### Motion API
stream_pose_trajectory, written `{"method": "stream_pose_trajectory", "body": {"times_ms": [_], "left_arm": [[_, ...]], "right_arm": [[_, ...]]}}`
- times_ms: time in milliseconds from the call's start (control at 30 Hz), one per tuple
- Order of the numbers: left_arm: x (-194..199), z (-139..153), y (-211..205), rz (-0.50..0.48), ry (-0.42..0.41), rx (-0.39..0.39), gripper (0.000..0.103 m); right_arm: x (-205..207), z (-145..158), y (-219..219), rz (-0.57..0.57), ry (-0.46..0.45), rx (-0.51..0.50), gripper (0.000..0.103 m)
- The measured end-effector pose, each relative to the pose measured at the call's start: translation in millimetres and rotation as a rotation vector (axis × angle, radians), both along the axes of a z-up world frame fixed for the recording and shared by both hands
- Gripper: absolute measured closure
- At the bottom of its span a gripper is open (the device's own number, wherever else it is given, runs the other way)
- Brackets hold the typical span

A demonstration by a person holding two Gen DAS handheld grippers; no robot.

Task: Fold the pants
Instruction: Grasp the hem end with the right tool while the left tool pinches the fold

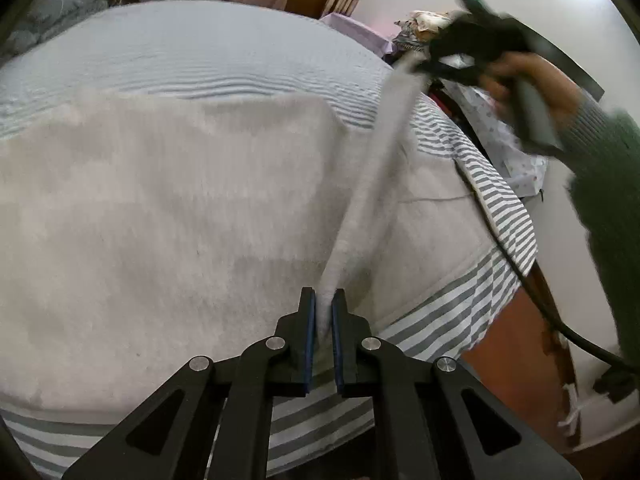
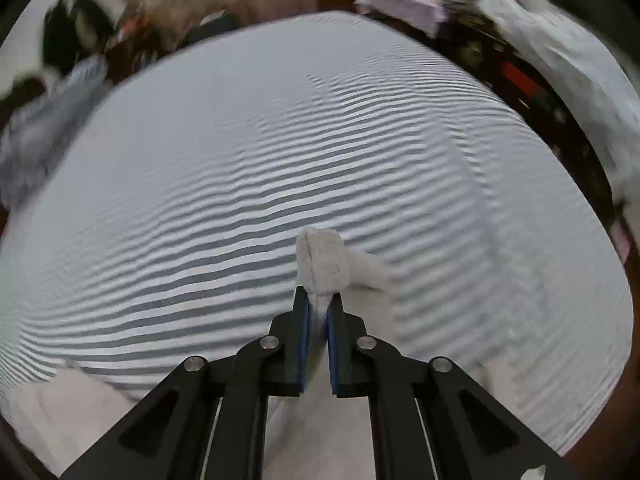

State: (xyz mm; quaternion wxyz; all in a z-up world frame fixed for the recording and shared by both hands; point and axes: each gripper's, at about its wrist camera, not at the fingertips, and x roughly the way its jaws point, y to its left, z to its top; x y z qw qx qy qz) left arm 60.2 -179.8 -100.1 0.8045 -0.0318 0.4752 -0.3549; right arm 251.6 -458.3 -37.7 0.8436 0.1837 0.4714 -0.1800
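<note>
The pale grey fleece pants (image 1: 168,208) lie spread over the striped bed sheet (image 1: 208,52). My left gripper (image 1: 323,300) is shut on an edge of the pants near the bed's front. That edge stretches taut up and to the right to my right gripper (image 1: 424,66), which is raised above the bed and blurred. In the right wrist view my right gripper (image 2: 319,300) is shut on a bunched end of the pants (image 2: 324,260), held above the striped sheet (image 2: 280,152).
A black cable (image 1: 516,272) hangs off the bed's right side. Clothes and clutter (image 1: 520,152) lie at the right edge, and a purple item (image 2: 404,10) and bedding (image 1: 68,4) beyond the far end. The floor (image 1: 516,352) shows at lower right.
</note>
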Motion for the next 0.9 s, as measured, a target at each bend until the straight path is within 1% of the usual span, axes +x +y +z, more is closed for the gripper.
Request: {"method": "stream_pose_trajectory", "body": {"times_ms": [33, 100, 200, 300, 400, 500, 567, 733, 800, 900], "left_arm": [[-0.9, 1.6, -1.0, 0.002, -0.008, 0.001, 0.095], [-2.6, 3.2, -5.4, -0.003, -0.019, 0.004, 0.095], [-8.4, 6.6, -10.7, -0.018, -0.053, 0.024, 0.095], [-12.8, 6.1, -13.6, -0.025, -0.067, 0.047, 0.095], [-13.4, 2.8, -13.4, -0.021, -0.057, 0.055, 0.095], [-18.6, 2.5, -15.9, -0.029, -0.078, 0.079, 0.095], [-24.0, 4.6, -17.8, -0.039, -0.110, 0.100, 0.095], [-26.0, 11.5, -8.4, -0.049, -0.115, 0.086, 0.095], [-26.0, 11.4, -7.8, -0.059, -0.118, 0.101, 0.095], [-28.2, 2.2, -13.9, -0.075, -0.112, 0.150, 0.095]], "right_arm": [[-14.6, 5.6, -6.1, -0.017, -0.017, 0.014, 0.097], [-59.9, 16.8, -25.8, -0.073, -0.060, 0.052, 0.097], [-115.4, 15.7, -43.6, -0.137, -0.097, 0.099, 0.097], [-162.9, -2.9, -55.0, -0.213, -0.100, 0.158, 0.097], [-196.8, -39.1, -60.2, -0.273, -0.072, 0.225, 0.097], [-217.2, -70.2, -61.9, -0.330, -0.054, 0.284, 0.097], [-223.3, -82.7, -59.7, -0.353, -0.056, 0.305, 0.097], [-237.6, -89.7, -59.7, -0.364, -0.096, 0.323, 0.097], [-244.9, -97.3, -63.6, -0.363, -0.091, 0.326, 0.097], [-240.4, -110.3, -68.9, -0.361, -0.068, 0.348, 0.095]]}}
